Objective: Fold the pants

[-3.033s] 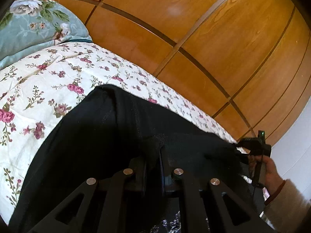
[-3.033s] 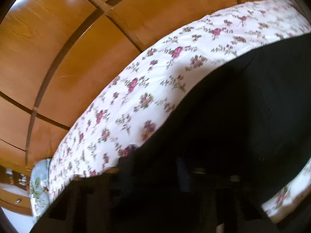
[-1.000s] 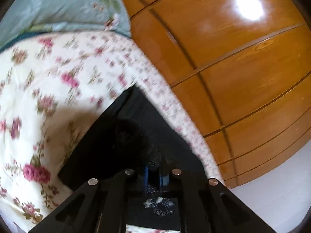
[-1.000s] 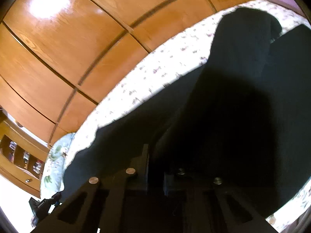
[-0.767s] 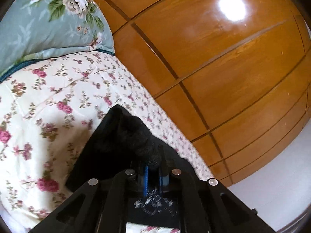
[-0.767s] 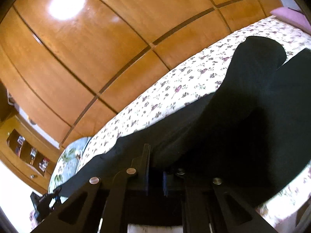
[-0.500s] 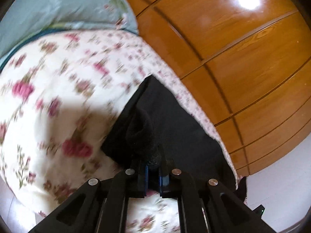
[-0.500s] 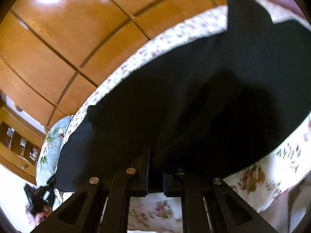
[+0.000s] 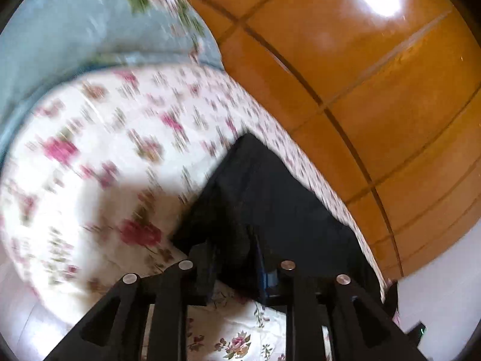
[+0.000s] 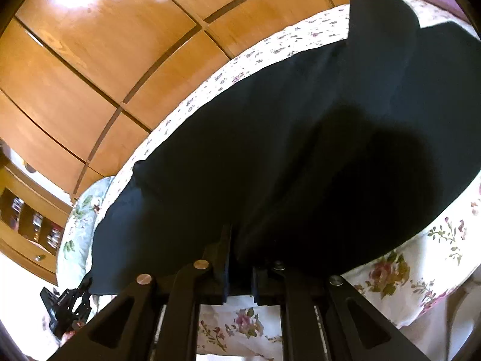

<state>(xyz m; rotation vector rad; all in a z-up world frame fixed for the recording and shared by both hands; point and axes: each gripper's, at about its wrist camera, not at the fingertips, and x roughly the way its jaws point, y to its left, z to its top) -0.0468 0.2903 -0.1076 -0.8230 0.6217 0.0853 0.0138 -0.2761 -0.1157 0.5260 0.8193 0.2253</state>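
Left wrist: left tool (image 9: 233,258) pinching corner of black matte pants (image 9: 270,198), flat on floral quilted bed (image 9: 105,156); blurred.
Right wrist: right tool (image 10: 240,267) clamped on pants (image 10: 300,150) near edge, smooth dark fabric spread wide; glossy wood-panel wardrobe (image 10: 105,45) behind.

No words, numbers or signs can be read here. The small black plastic gripper (image 10: 67,303) far off in the right wrist view has a tiny pale mark on its top, but it is too small and blurry to read
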